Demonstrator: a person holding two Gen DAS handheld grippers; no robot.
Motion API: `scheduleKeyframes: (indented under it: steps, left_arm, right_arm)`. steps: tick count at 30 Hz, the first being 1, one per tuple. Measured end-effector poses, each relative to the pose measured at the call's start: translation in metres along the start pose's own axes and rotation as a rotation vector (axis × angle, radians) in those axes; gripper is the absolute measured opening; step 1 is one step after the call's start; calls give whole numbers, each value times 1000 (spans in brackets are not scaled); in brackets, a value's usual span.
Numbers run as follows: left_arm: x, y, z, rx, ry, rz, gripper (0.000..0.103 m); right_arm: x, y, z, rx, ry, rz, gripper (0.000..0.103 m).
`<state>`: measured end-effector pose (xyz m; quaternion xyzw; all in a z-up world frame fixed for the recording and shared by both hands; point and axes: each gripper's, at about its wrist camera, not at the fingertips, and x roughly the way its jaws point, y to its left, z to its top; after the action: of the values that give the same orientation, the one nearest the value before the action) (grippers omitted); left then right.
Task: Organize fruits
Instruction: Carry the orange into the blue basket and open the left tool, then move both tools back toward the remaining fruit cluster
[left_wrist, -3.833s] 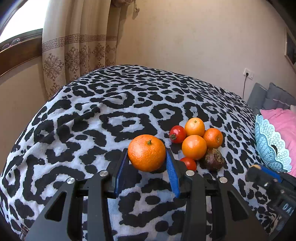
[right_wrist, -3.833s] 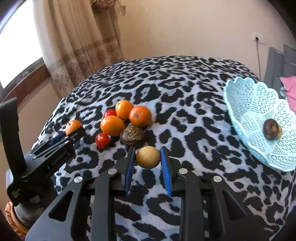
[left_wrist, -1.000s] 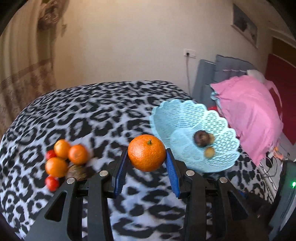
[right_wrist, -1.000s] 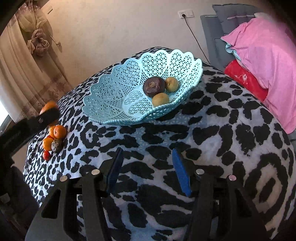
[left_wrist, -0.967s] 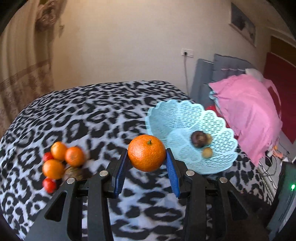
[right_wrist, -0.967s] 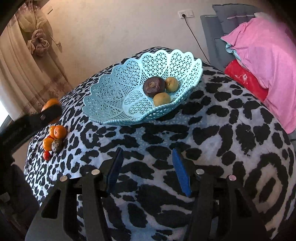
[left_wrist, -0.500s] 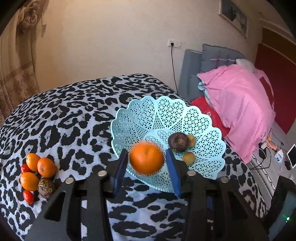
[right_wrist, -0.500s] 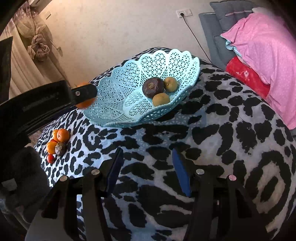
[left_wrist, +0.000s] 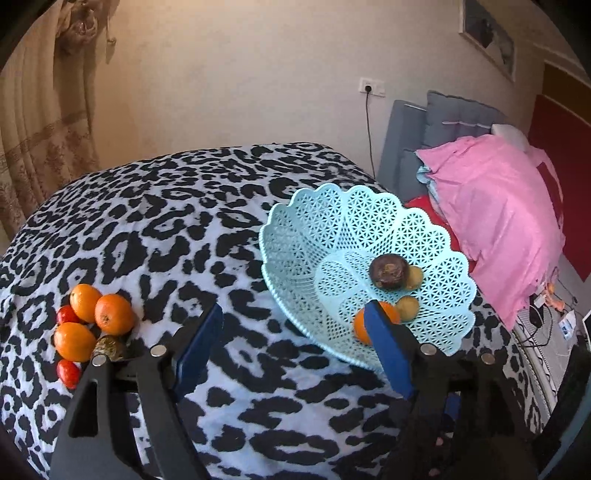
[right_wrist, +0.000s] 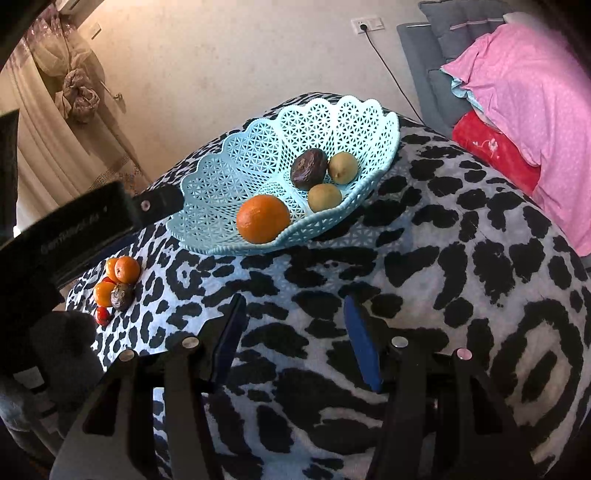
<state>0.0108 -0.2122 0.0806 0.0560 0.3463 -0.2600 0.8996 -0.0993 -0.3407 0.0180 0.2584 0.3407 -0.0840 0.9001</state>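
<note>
- The left tool (left_wrist: 293, 345) stands wide apart with nothing between its blue-padded fingers (left_wrist: 386, 350), hanging just over the near rim of the pale blue lattice plastic basket (left_wrist: 295, 236).
- The right tool (right_wrist: 295, 339) is also spread wide and empty, held low over the black-and-white leopard-print bed cover (right_wrist: 461, 258), on the near side of the basket.
- The large round orange (right_wrist: 263, 219) lies inside the basket by its near rim, just beside two small yellow-green fruits (right_wrist: 325, 196) and a dark wrinkled brown fruit (right_wrist: 308, 169); from the left wrist it is partly hidden behind the right-hand pad.
- What the coming move turns on: the remaining pile of small oranges (left_wrist: 113, 314), red tomatoes (left_wrist: 68, 372) and another dark wrinkled fruit (left_wrist: 110, 347) lies well off to the left of the left tool, on the cover and apart from the basket. The left tool looks the nearer of the two, so it is likely the one to swing back there.
- Against half a second ago: the orange was then gripped between the left pads above the basket; now those pads have parted and it rests in the basket. The right tool has barely shifted.
</note>
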Motion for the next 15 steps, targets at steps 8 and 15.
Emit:
scheduleKeyframes:
  steps: [8,15]
  left_arm:
    - [-14,9,-8,20,-26,44,87]
    - [-26,19,-11,3,-38,54,87]
  right_arm:
    - [-1,-1,0,6,-4,5,57]
    - [-3,-3,0,9,-12,11,57]
